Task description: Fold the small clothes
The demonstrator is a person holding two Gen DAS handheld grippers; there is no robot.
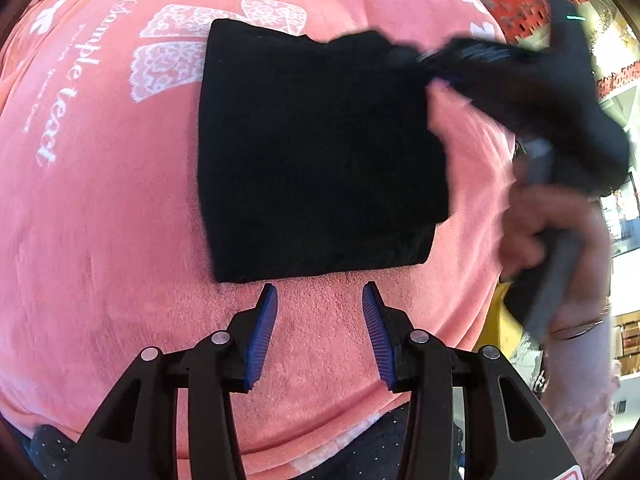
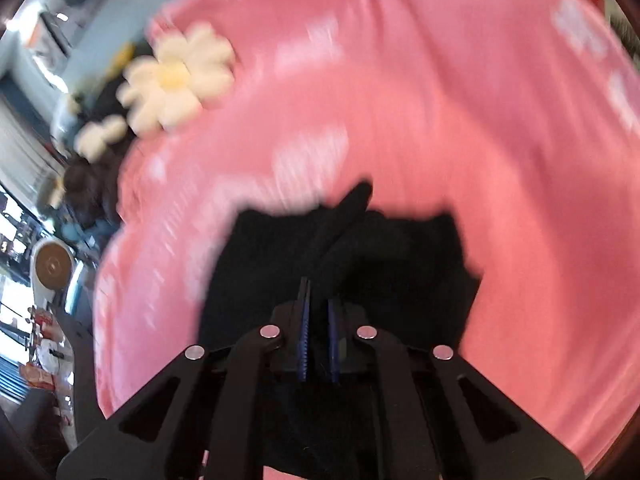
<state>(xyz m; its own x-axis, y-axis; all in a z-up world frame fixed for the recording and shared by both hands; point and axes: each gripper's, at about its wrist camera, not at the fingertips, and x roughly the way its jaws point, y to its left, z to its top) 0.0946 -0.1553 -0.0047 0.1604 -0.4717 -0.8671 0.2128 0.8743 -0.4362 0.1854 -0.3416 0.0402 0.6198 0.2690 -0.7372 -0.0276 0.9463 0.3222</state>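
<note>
Black garment is spread on pink blanket; its upper-right corner is clenched by right gripper; left gripper is held released below.

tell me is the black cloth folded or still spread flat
Folded, at least partly: the black cloth shows a top layer overlapping a lower one near its bottom edge, on the pink blanket. One corner is lifted in the right gripper.
</note>
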